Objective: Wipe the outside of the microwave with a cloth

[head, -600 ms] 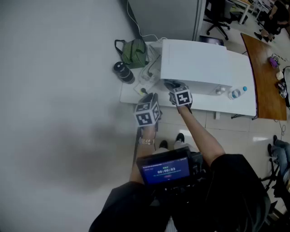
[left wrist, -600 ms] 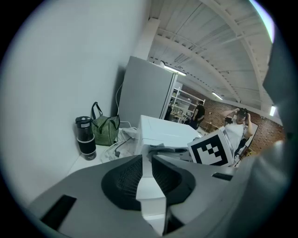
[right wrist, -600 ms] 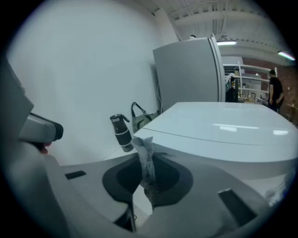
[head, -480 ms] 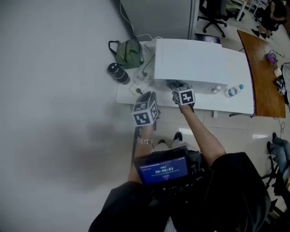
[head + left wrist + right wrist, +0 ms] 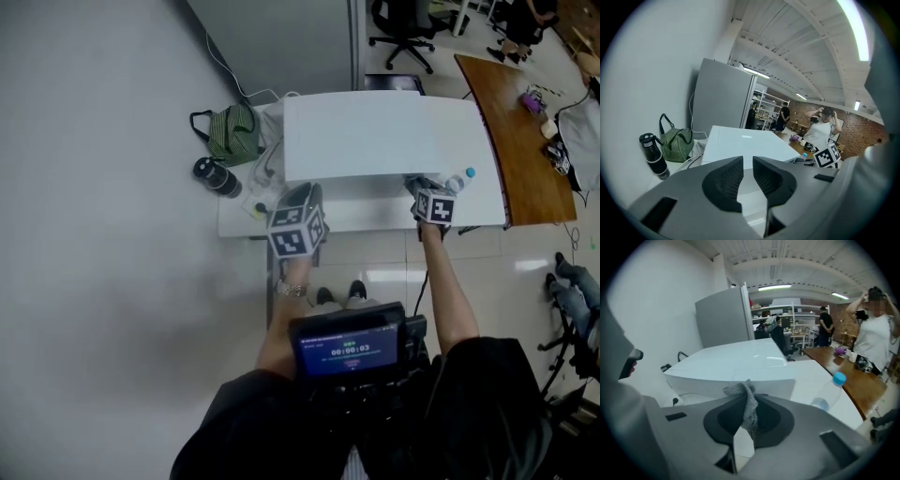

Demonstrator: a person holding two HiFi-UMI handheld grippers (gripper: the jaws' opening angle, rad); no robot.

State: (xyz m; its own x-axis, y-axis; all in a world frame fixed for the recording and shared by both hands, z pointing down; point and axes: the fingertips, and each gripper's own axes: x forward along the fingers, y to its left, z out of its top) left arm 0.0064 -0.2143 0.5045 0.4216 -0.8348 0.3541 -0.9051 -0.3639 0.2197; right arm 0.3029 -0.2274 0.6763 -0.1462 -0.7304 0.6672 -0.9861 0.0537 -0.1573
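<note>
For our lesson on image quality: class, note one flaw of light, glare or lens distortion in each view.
Head view: dim overall, with bright reflections on the floor. Left gripper view: fisheye bending and dark corners, and the ceiling light glares. Right gripper view: the same round vignette, with a soft sheen on the microwave top behind the cloth.

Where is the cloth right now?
In the right gripper view, the grey cloth is pinched in the right gripper, in front of the white microwave, with a water bottle to its right.
</note>
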